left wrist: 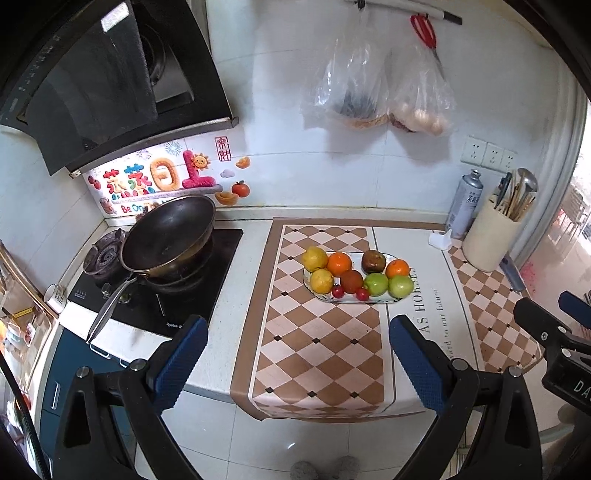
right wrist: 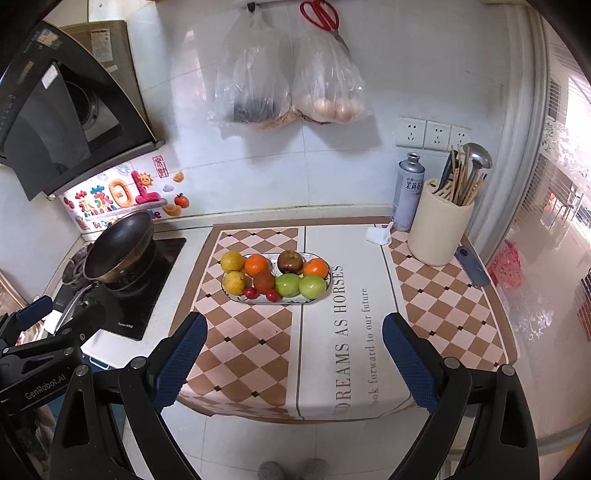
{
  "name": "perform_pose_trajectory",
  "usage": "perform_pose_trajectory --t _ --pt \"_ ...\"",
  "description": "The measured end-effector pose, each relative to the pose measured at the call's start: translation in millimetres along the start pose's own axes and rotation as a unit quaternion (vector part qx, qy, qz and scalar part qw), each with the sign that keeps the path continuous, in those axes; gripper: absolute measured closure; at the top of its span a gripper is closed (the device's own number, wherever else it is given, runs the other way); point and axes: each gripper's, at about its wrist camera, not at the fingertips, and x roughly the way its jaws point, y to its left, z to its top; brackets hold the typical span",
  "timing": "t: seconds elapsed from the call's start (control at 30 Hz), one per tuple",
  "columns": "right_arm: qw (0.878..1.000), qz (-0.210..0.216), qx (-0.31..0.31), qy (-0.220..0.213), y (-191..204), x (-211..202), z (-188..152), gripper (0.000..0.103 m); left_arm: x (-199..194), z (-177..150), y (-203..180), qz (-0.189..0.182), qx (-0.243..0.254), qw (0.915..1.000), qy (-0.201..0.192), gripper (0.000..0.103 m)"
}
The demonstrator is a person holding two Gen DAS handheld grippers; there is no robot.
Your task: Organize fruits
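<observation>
We hold left gripper (left wrist: 295, 354) spread wide, nothing between its fingers | right gripper (right wrist: 293, 350) likewise wide apart and empty | plate (left wrist: 391, 300) of fruits sits ahead of both, well beyond the fingertips, on checkered mat (right wrist: 258, 343) | two lemons (left wrist: 314, 257) at its left end, green apples (right wrist: 312, 286) at its right | wok (left wrist: 168, 232) off to the left.

Plate (right wrist: 312, 300) of fruit (right wrist: 275, 275) on the mat (right wrist: 332, 332) at mid-surface, pan (right wrist: 118, 249) on the stove (right wrist: 147, 295) to its left, utensil holder (right wrist: 439, 232) at right rear, spray can (right wrist: 408, 192) just left of the holder, two bags (right wrist: 288, 88) hung on the wall behind, scissors (right wrist: 321, 14) above them.
</observation>
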Motion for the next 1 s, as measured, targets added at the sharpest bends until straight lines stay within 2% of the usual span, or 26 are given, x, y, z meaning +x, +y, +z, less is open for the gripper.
perform_pose_trajectory --t 0.2,0.37,1.0 --pt "1.000 -0.009 0.001 0.016 3.4 35.6 14.6 0.005 33.5 13.8 -1.4 0.011 0.001 0.9998 0.016 0.002" --pt "1.000 -0.009 0.002 0.024 7.6 50.8 20.0 0.005 45.4 18.0 -0.3 0.009 -0.002 0.9996 0.027 0.002" --pt "1.000 -0.018 -0.003 0.018 9.2 52.7 24.3 0.002 52.1 20.8 0.8 -0.003 -0.007 0.9996 0.026 0.000"
